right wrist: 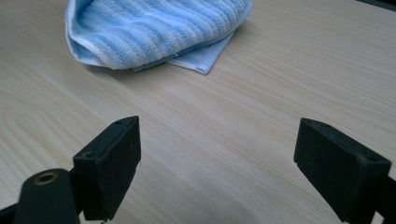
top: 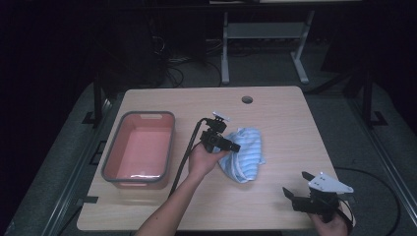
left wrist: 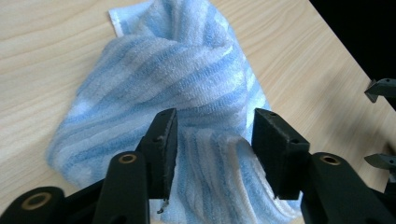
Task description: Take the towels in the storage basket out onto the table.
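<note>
Striped towel point(left wrist: 163, 88) bunched on table point(top: 285, 113), a fold between parted jaws of left gripper point(left wrist: 212, 140), pads not pressing. Right gripper point(right wrist: 217, 154) agape, empty, towel well ahead. Best: close squarely on fold before lifting toward basin point(top: 169, 140).

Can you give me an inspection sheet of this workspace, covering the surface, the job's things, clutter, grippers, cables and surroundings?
Surface: light wooden table, round hole near the far edge.
Job's things: blue striped towel, crumpled at mid-table.
Clutter: red tub with a grey rim at the left, nothing seen inside.
Grippers: left gripper at the towel, a fold between its jaws with a gap on each side; right gripper open over bare wood near the front right corner.
Cables: black cable trails from the left gripper to the front edge; more lie on the floor behind.
Surroundings: dark room, grey floor, white table frame behind.
</note>
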Tool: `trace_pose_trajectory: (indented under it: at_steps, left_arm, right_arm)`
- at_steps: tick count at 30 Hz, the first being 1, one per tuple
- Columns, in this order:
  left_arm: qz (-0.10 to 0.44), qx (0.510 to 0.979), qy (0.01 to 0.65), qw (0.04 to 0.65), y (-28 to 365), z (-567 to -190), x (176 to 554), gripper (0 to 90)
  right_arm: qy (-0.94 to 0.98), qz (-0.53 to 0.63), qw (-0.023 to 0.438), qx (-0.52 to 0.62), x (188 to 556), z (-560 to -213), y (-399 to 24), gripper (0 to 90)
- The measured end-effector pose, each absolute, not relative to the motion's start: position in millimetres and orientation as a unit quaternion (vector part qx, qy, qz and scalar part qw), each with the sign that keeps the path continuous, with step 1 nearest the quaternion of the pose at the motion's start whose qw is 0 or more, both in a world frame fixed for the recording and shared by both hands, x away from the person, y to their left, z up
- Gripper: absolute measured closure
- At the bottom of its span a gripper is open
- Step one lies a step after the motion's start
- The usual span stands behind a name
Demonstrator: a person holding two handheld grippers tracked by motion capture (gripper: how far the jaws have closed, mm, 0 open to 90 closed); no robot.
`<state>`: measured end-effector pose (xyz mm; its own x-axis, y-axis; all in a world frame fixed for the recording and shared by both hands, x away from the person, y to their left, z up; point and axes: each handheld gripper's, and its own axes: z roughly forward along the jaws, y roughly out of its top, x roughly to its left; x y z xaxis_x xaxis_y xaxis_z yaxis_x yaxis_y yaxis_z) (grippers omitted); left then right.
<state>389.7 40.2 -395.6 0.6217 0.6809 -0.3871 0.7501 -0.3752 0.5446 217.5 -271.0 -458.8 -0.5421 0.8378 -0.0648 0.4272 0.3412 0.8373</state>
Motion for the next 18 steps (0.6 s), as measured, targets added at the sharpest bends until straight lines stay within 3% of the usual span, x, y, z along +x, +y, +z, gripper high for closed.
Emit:
trace_pose_trajectory:
  at_steps: [18]
  left_arm:
    - [-0.036,0.823,0.425,0.376,64.5,-384.6,376.1,40.6]
  right_arm:
    - [0.779,0.403,0.254,0.407,218.0,-459.2,-270.6,14.3]
